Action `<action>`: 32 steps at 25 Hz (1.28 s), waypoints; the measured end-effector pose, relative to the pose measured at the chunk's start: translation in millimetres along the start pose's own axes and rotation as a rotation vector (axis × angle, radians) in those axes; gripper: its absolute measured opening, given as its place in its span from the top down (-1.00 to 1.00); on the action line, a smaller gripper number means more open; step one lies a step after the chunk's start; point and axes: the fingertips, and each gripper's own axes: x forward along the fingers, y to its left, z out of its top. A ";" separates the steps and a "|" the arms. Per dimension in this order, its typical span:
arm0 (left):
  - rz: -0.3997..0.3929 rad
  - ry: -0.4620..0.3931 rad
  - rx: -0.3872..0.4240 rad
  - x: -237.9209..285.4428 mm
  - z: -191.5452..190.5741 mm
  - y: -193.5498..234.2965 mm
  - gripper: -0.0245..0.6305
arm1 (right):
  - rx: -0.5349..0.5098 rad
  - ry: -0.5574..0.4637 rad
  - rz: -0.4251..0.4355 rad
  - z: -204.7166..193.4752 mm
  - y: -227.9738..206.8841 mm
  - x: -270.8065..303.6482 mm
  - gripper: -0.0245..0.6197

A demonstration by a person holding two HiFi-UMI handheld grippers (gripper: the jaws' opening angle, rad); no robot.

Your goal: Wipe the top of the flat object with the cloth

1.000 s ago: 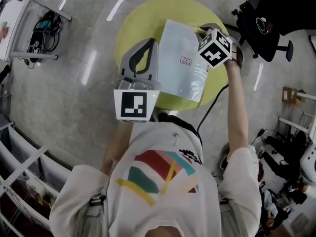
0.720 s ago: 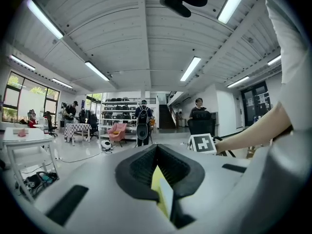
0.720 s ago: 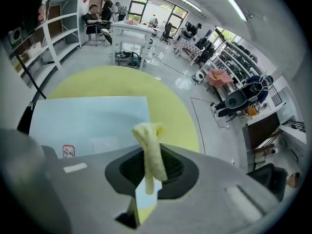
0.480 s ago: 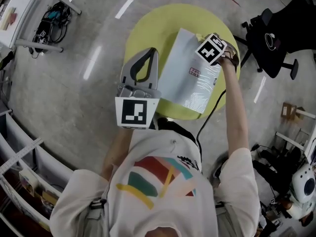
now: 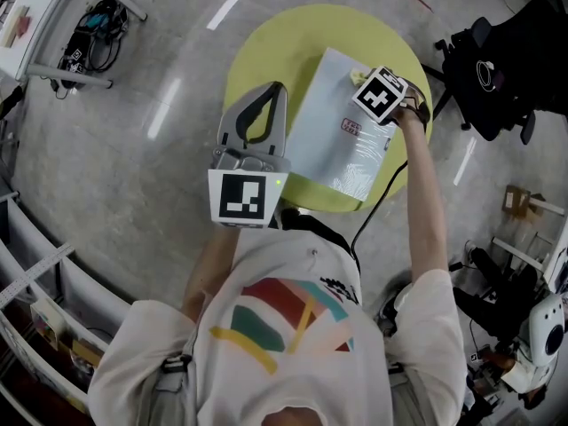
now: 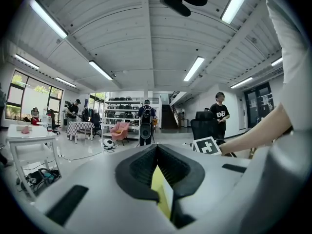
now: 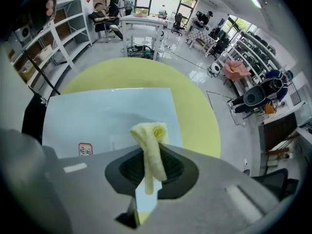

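A flat pale-blue wrapped pack (image 5: 333, 140) with a small red label (image 5: 351, 129) lies on the round yellow-green table (image 5: 266, 51). My right gripper (image 5: 364, 82) is shut on a yellow cloth (image 5: 358, 75) over the pack's far right corner. In the right gripper view the cloth (image 7: 150, 145) stands bunched between the jaws of that gripper (image 7: 152, 152), with the pack (image 7: 97, 116) below. My left gripper (image 5: 276, 89) rests on the table along the pack's left edge, jaws shut. The left gripper view looks across the room over the closed tips of that gripper (image 6: 156, 147).
A black office chair (image 5: 497, 60) stands right of the table. A cable (image 5: 377, 193) hangs from my right arm past the table's near edge. A white desk with cables (image 5: 84, 38) sits at the far left, and shelving (image 5: 44, 300) runs along the left.
My right gripper, with the cloth in it, has shifted a little inward over the pack's far corner. The left gripper has stayed beside the pack.
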 end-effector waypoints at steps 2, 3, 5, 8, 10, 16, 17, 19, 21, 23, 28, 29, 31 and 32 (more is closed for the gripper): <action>-0.004 -0.005 0.003 -1.5 0.8 -2.6 0.88 | 0.000 -0.011 0.023 -0.6 12.4 -2.4 0.84; -0.006 -0.008 0.004 -2.3 1.5 -3.9 0.88 | 0.001 -0.019 0.035 -0.5 19.3 -4.2 0.84; -0.011 -0.017 0.005 -3.2 3.4 -6.1 0.88 | -0.005 -0.030 0.054 -0.1 33.7 -7.5 0.84; -0.017 -0.021 0.004 -4.3 4.3 -8.1 0.88 | -0.028 -0.028 0.078 0.1 54.6 -10.5 0.84; -0.020 -0.024 0.003 -5.3 4.9 -9.0 0.88 | -0.036 -0.021 0.095 -0.1 67.0 -12.0 0.84; -0.022 -0.040 0.001 -9.4 10.3 -11.3 0.88 | -0.049 -0.004 0.156 -3.8 107.6 -21.3 0.84; -0.021 -0.043 0.001 -10.0 10.9 -11.1 0.88 | -0.053 -0.001 0.161 -5.4 115.0 -22.9 0.84; -0.016 -0.048 -0.003 -11.1 11.3 -9.5 0.88 | -0.059 0.005 0.181 -8.6 131.1 -25.8 0.84; -0.010 -0.050 -0.010 -11.9 11.5 -6.6 0.88 | -0.061 0.005 0.220 -9.7 149.4 -29.5 0.84; -0.006 -0.051 -0.014 -12.4 11.8 -4.4 0.88 | -0.065 0.000 0.251 -10.1 166.4 -33.4 0.84; -0.005 -0.055 -0.012 -11.7 11.8 -3.6 0.88 | -0.085 -0.006 0.277 -12.8 198.0 -39.8 0.84; -0.006 -0.057 -0.013 -11.3 11.7 -3.6 0.88 | -0.085 -0.007 0.281 -13.1 202.7 -40.5 0.84; -0.009 -0.057 -0.017 -10.6 11.1 -3.7 0.88 | -0.084 -0.010 0.293 -13.2 211.4 -42.0 0.84; -0.010 -0.056 -0.016 -10.3 10.9 -3.8 0.88 | -0.085 -0.013 0.300 -13.0 215.7 -42.9 0.84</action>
